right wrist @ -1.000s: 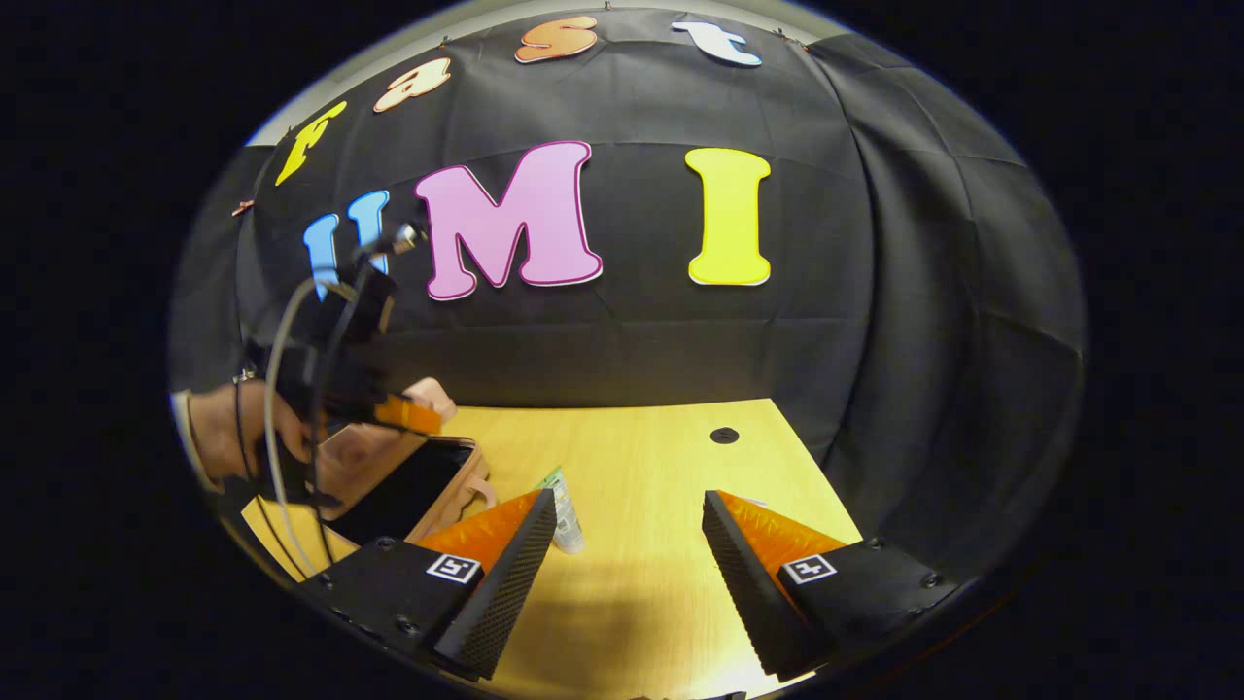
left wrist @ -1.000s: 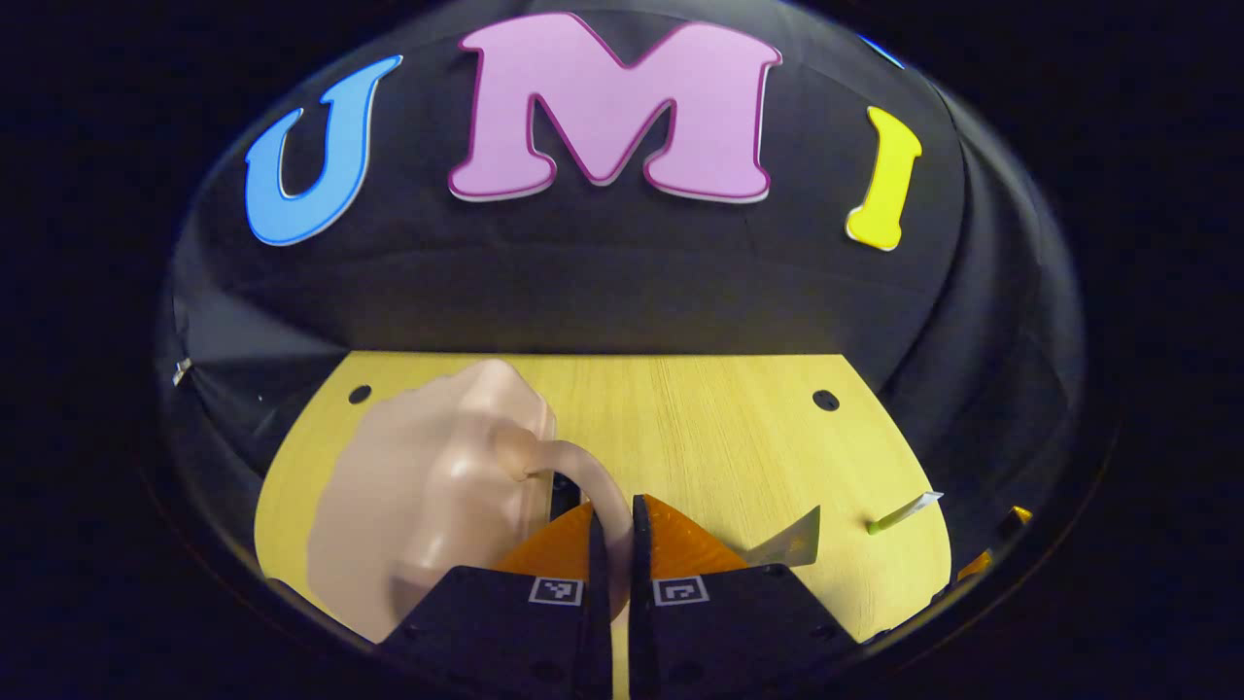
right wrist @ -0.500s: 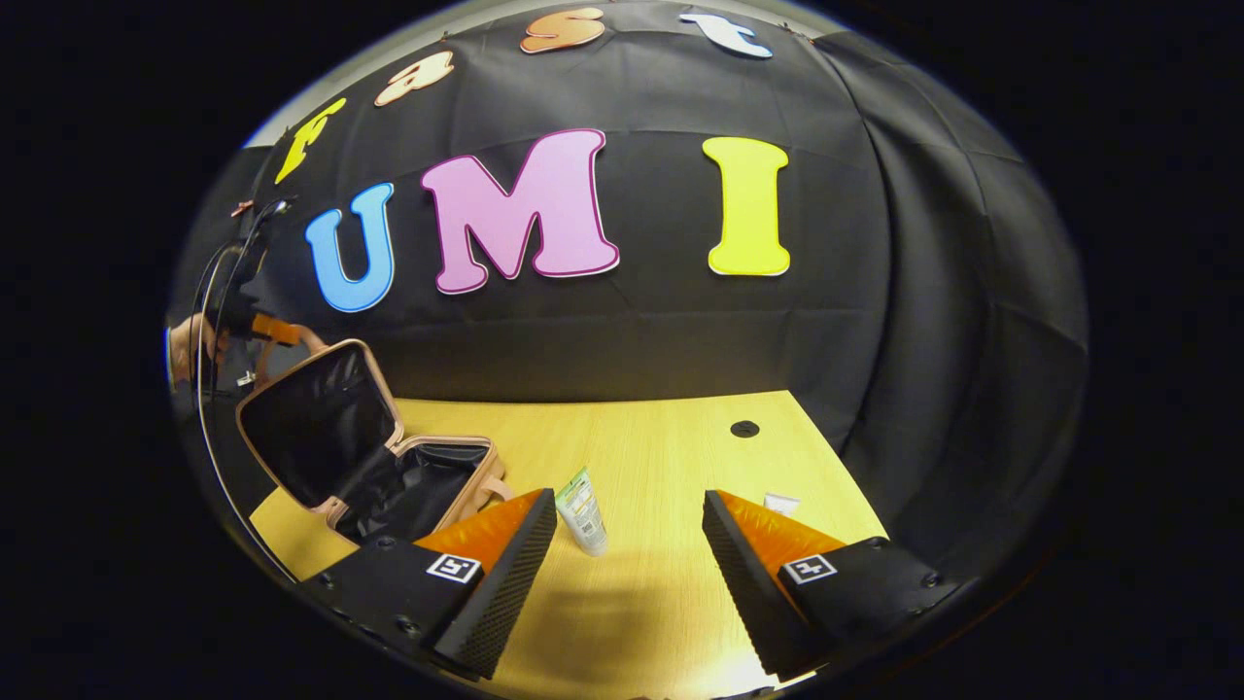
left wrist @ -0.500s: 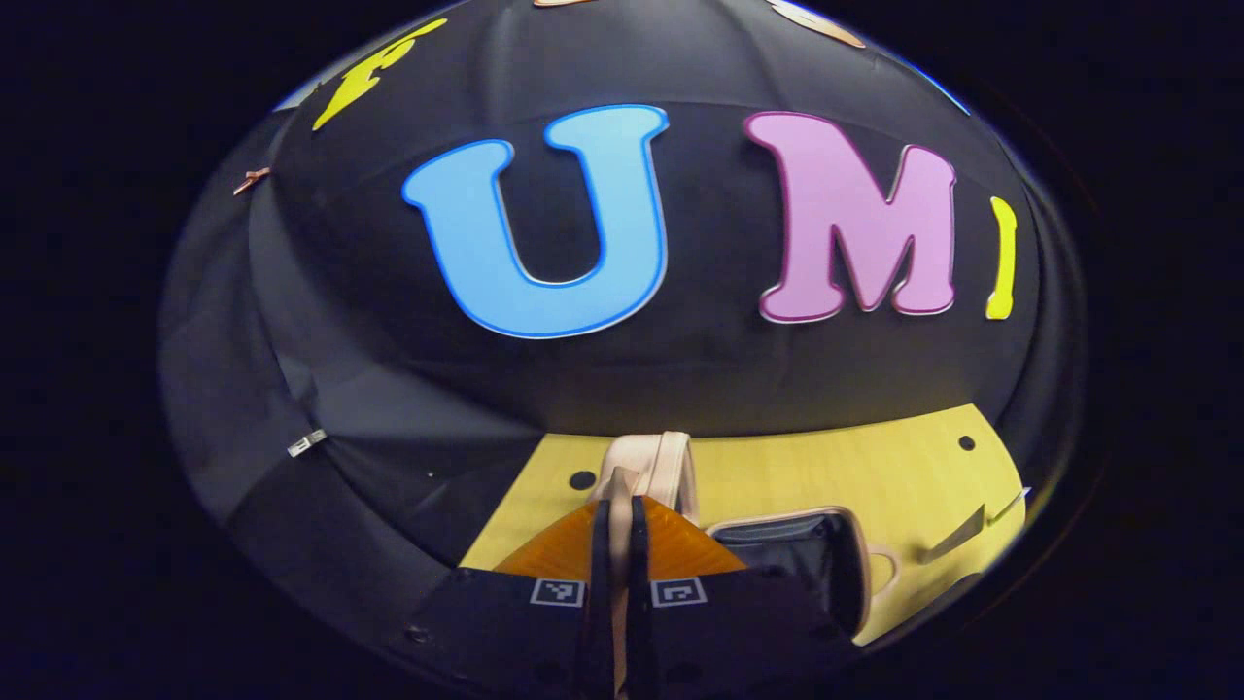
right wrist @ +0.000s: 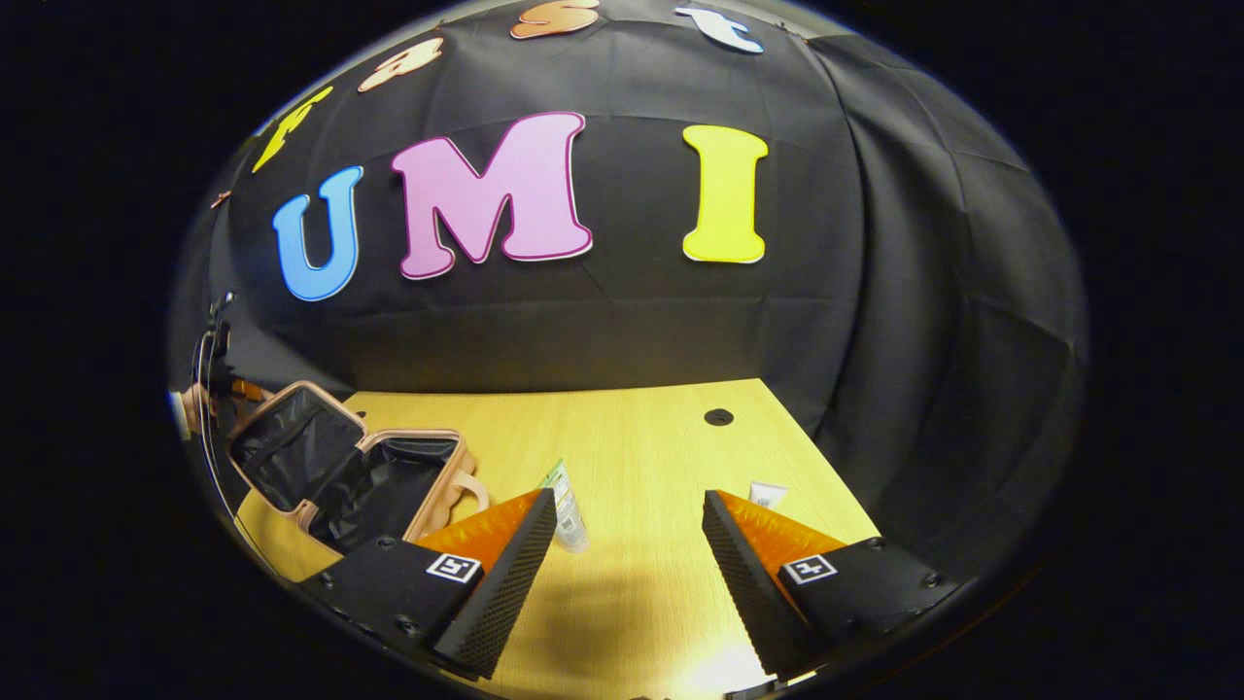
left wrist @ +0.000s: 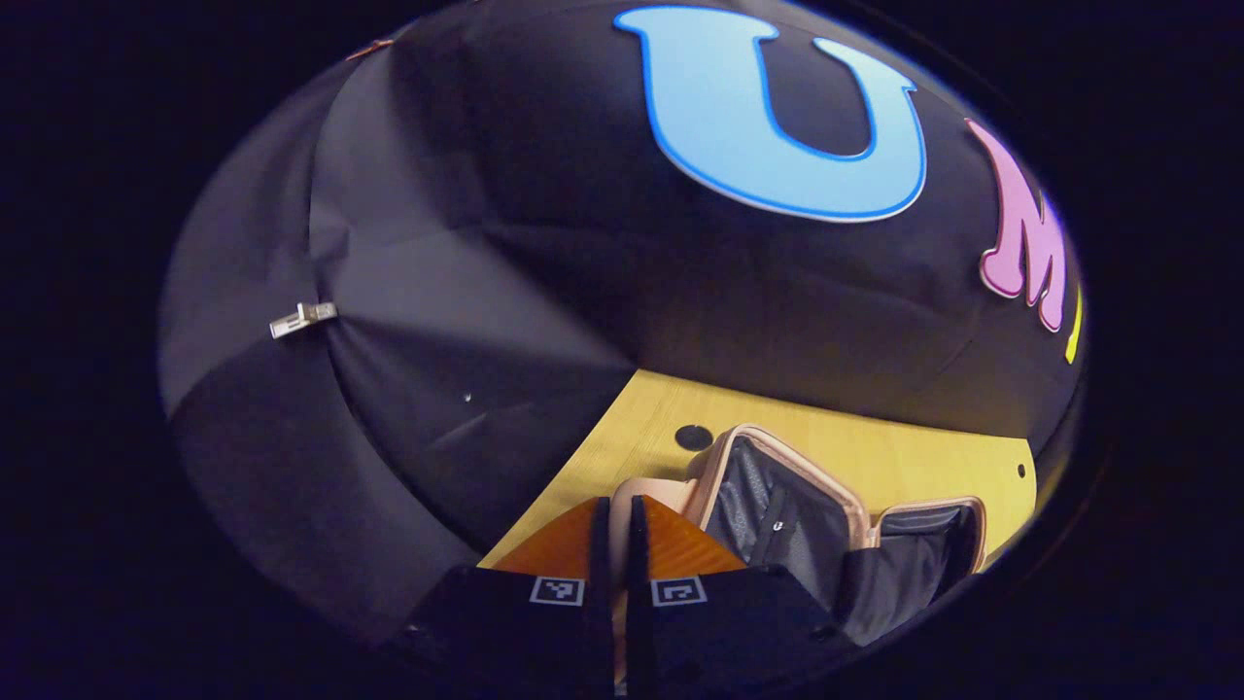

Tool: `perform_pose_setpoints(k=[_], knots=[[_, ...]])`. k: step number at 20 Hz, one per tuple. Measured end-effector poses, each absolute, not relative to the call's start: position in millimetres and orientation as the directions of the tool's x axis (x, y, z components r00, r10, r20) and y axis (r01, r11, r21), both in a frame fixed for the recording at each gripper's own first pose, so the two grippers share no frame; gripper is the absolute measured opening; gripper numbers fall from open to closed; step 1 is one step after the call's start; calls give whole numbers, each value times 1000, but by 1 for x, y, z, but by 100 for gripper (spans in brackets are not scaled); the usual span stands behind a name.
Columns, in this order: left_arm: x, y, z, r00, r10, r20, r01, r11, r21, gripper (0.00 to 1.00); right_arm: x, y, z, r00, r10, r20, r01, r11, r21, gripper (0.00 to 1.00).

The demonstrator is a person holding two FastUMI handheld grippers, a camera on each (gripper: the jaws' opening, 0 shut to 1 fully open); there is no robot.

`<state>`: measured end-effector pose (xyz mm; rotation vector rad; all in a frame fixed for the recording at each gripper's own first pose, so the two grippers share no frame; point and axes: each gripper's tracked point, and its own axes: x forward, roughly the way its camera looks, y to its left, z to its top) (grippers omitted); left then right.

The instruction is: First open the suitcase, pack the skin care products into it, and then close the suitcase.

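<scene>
On the one bench (right wrist: 641, 437) there are one pink suitcase (right wrist: 350, 472), lying open with its two black-lined halves showing, and two skin care tubes, a green-and-white tube (right wrist: 564, 501) and a white tube (right wrist: 766, 495), and two round holes (right wrist: 718, 417) are cut in the benchtop.

Your left gripper (left wrist: 614, 515) has its two orange fingers pinched together, barely a slit between them, pointing forward and down. In the right gripper view it sits far off at the left edge, your hand (right wrist: 194, 408) behind it. Your right gripper (right wrist: 630, 515) hangs with fingers spread wide, nothing between them.
</scene>
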<state>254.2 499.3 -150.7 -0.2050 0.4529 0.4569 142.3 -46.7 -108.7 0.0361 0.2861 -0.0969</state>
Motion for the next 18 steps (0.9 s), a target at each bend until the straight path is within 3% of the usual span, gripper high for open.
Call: perform_pose_setpoints(k=[2,5,7,8,9,11,13,15,18], knots=[[257,508,-191,766,367,-527,-513,844,-158,11,144,-49,-120,948,-110,-299,121,992,19,96],[257,523,-227,729,390,-562,-539,834,-120,13,138,-49,-131,945,-133,-300,144,989,14,96],[252,532,-233,690,454,-565,-543,840,12,24,135,-51,-127,949,-146,-279,155,988,10,96],[251,533,-228,698,466,-544,-524,850,55,35,134,-54,-123,951,-154,-267,162,987,6,96],[253,533,-219,707,493,-507,-525,846,92,34,132,-58,-121,952,-164,-257,170,985,2,96],[250,517,-179,751,530,-393,-529,840,122,52,127,-68,-117,951,-185,-246,192,981,1,96],[245,477,-128,819,516,-251,-504,856,116,96,121,-82,-110,950,-216,-227,220,975,-9,96],[235,425,-80,878,463,-120,-451,885,113,97,115,-97,-102,947,-247,-207,251,968,-7,96],[205,339,-32,931,361,-45,-358,931,69,97,105,-114,-91,942,-282,-183,287,958,1,96]])
